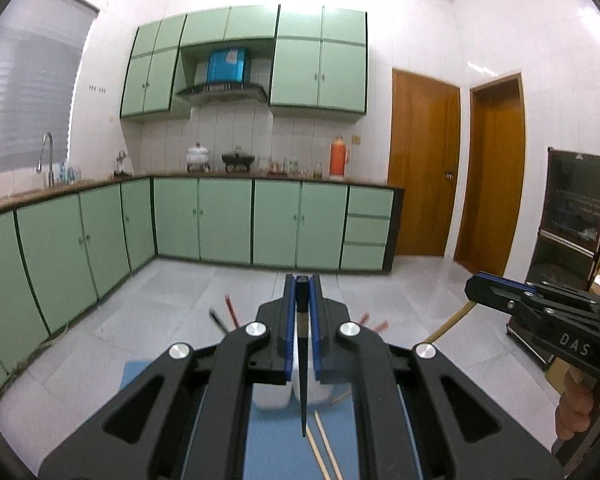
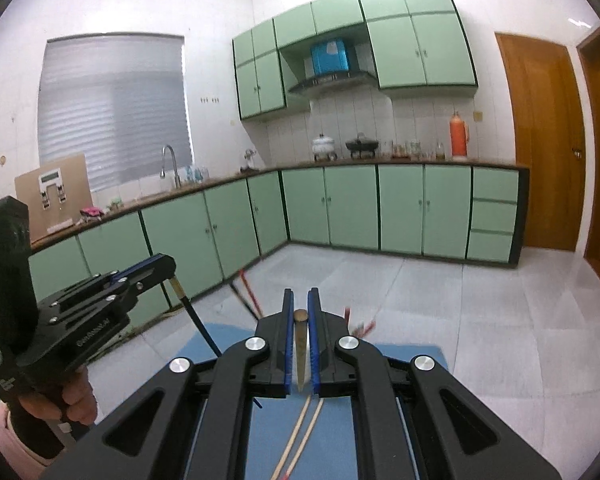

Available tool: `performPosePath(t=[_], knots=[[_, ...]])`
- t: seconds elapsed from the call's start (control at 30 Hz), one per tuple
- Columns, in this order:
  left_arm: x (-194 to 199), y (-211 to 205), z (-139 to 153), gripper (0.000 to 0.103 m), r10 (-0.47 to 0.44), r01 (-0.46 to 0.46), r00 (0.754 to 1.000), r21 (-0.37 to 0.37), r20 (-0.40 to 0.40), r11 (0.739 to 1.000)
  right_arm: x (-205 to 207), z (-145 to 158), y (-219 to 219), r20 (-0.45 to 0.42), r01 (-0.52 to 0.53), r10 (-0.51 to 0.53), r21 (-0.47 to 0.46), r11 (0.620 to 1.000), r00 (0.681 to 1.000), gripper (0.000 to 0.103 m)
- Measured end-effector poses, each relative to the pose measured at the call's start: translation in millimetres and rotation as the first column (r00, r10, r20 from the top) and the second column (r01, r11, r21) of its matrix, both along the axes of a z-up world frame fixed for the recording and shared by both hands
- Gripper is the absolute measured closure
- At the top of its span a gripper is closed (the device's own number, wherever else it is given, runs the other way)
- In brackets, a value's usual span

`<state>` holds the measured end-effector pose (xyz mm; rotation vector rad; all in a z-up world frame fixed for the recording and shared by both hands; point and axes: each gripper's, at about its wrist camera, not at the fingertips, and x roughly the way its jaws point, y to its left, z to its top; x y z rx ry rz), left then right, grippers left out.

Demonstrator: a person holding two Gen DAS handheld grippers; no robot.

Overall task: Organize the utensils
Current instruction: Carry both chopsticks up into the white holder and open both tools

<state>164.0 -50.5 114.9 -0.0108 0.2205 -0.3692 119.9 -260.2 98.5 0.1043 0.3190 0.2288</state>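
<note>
My left gripper (image 1: 302, 284) is shut on a black chopstick (image 1: 302, 384) that hangs point down over a white holder (image 1: 274, 396) on the blue mat (image 1: 268, 448). It also shows in the right wrist view (image 2: 156, 266), the black chopstick (image 2: 198, 320) slanting down from it. My right gripper (image 2: 300, 300) is shut on a tan wooden chopstick (image 2: 301, 344), point down. In the left wrist view the right gripper (image 1: 474, 286) holds the tan chopstick (image 1: 448, 324) at the right. Two light wooden chopsticks (image 2: 300, 436) lie on the mat (image 2: 336, 440).
Red and dark chopsticks (image 1: 230, 308) stick up from behind the grippers, more red ones (image 2: 248, 288) in the right wrist view. Green cabinets (image 1: 228, 220) line the far walls across a tiled floor (image 1: 172, 300). Wooden doors (image 1: 424, 164) stand at the right.
</note>
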Motion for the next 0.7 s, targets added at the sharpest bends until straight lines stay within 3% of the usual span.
performPosePath(t=[0.33, 0.57, 0.7], knots=[[43, -19, 36, 0.097, 0.040, -0.036, 0.992, -0.032, 0.120, 0.999, 39, 38, 1, 0.070, 0.039, -0.038, -0.017, 0.999, 0.997, 0.096], [82, -39, 12, 0.097, 0.070, -0.071, 0.990, -0.001, 0.124, 0.997, 86, 20, 5, 0.024, 0.076, -0.074, -0.077, 0.994, 0.997, 0.096], [108, -45, -15, 0.097, 0.078, -0.079, 0.994, 0.020, 0.074, 0.997, 112, 3, 10, -0.015, 0.069, -0.071, -0.085, 0.994, 0.997, 0.096]])
